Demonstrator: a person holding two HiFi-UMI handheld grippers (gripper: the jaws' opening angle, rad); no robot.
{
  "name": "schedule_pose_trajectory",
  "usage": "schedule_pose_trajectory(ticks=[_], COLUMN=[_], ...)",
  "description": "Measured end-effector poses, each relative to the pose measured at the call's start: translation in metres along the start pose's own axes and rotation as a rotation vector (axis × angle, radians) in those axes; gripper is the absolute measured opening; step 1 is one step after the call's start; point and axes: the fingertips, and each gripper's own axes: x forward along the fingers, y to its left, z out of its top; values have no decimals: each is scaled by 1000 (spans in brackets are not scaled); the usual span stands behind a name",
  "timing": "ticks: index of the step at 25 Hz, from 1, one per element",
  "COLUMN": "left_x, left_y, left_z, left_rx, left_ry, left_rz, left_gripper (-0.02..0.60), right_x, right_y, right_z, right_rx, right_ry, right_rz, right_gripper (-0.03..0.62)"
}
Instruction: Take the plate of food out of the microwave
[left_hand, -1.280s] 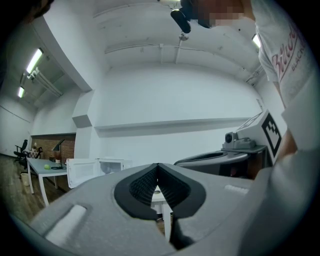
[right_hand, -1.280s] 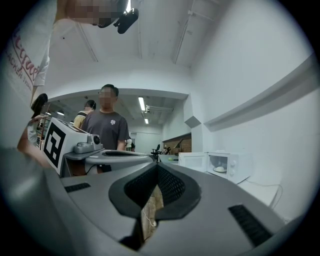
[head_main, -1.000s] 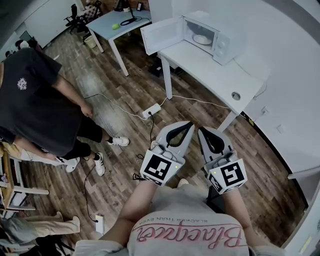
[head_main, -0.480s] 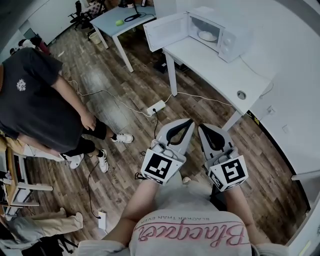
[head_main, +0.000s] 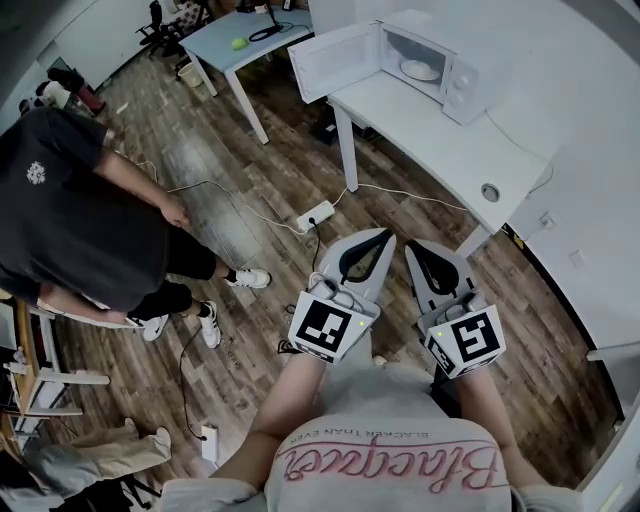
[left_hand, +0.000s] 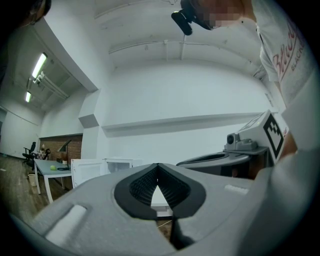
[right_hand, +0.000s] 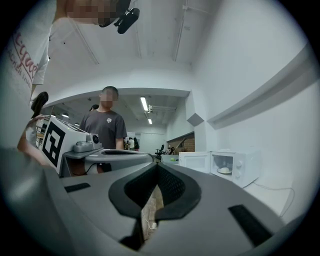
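Observation:
A white microwave stands on a white table at the far side of the room, its door swung open to the left. Inside it lies a white plate of food, also small in the right gripper view as the plate. My left gripper and right gripper are held side by side close to my body, well short of the table, above the wooden floor. Both are shut with nothing between their jaws. The left gripper view shows the microwave far off.
A person in a dark T-shirt stands to the left. A power strip and cables lie on the floor between me and the table. A second table with a green ball stands behind. The white table has a cable hole.
The view has crept toward the microwave, which sits slightly further right in the frame. The person at the left has shifted. Both grippers stay shut and together.

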Motion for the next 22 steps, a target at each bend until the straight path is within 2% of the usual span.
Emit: schedule_pose_trajectory(ticks=[9,22], left_x=[30,84], left_y=[29,85], left_z=[-1,-16], left_rx=[-12,-30], left_ry=[-26,-21], left_rz=[-30,-75], left_gripper=[5,5], right_x=[32,95], right_y=[-24,-69], right_z=[1,-6], right_rx=[-12,-7], right_ry=[-1,19], right_rz=[-39,-83], right_gripper=[6,6])
